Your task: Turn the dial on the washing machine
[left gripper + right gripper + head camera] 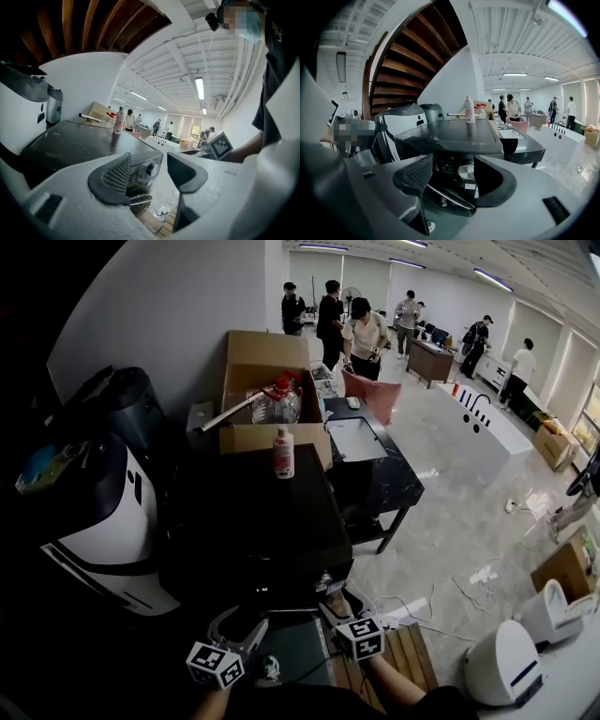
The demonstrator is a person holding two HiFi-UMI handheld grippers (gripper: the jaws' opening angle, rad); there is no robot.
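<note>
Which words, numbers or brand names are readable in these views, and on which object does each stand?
No text can be read here.
Label on the bottle: blurred.
Markings on the washing machine control panel: too small.
White sticker below the dial: too small.
Each marker cube: square patterns only, no letters.

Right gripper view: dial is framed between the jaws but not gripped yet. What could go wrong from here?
1. The right gripper is open and short of the dial, which sits off-centre, close to one jaw. Closing now could clip its edge and slip.
2. The control panel lies right beside the dial, so the other jaw may press something there.
3. A bump could topple the bottle standing on the washer.
</note>
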